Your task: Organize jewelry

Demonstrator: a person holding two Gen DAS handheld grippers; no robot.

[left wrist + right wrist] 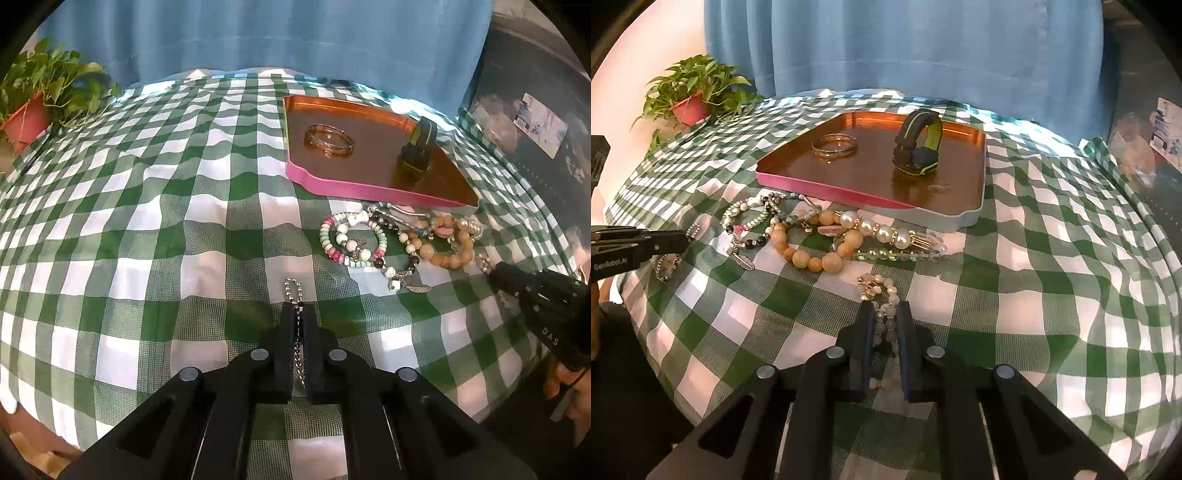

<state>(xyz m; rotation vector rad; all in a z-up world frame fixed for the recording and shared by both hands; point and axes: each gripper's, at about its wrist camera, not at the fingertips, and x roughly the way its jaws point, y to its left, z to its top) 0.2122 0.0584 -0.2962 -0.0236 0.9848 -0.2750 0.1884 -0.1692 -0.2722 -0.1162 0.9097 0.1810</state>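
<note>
A pink-rimmed tray (332, 184) (849, 192) lies on the checked cloth, holding a gold bangle (328, 140) (834, 146) and a black-and-green watch (417, 147) (919, 144). A heap of beaded bracelets (399, 240) (812, 236) lies on the cloth before the tray. My left gripper (300, 306) is shut on a silver ball chain (293, 290), just above the cloth. It also shows at the left of the right wrist view (687, 236). My right gripper (886, 306) is shut on a grey and pearl bead bracelet (877, 288). It also shows at the right of the left wrist view (493, 271).
A potted plant (37, 99) (692, 92) stands at the table's far left corner. A blue curtain (905, 48) hangs behind the table. The green-and-white checked cloth (147, 221) covers the table and is rumpled.
</note>
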